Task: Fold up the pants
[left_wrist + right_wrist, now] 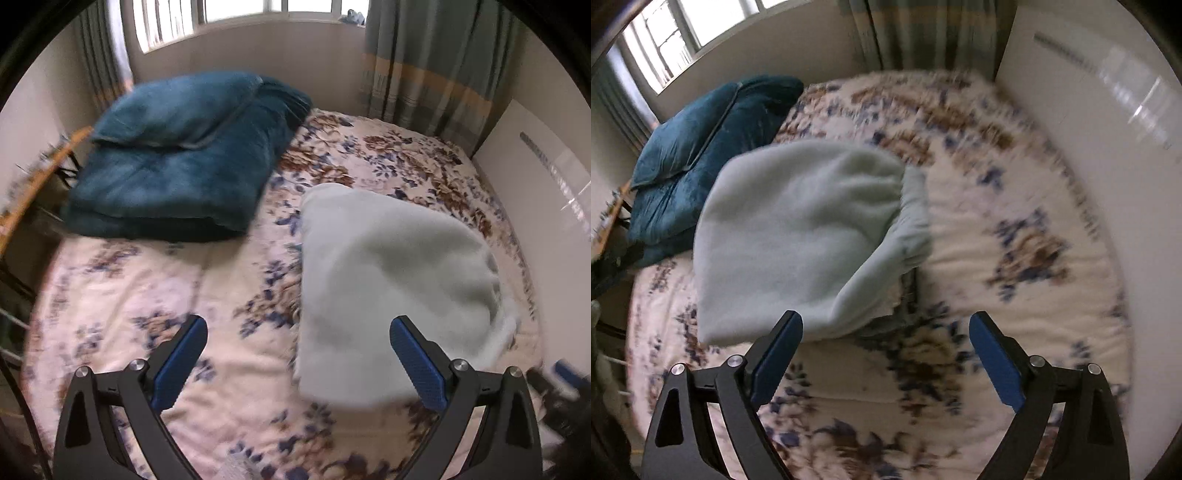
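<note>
Your left tool (298,354) and right tool (885,350) both hang released, gripping nothing. The pale green pants (798,236) lie folded in a bundle on the floral bed (1015,280), right of the teal comforter (177,162).

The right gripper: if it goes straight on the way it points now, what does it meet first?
Probably the floral bedspread, just beside the pale green pants. The right gripper is open and empty; blur makes depth uncertain.
</note>
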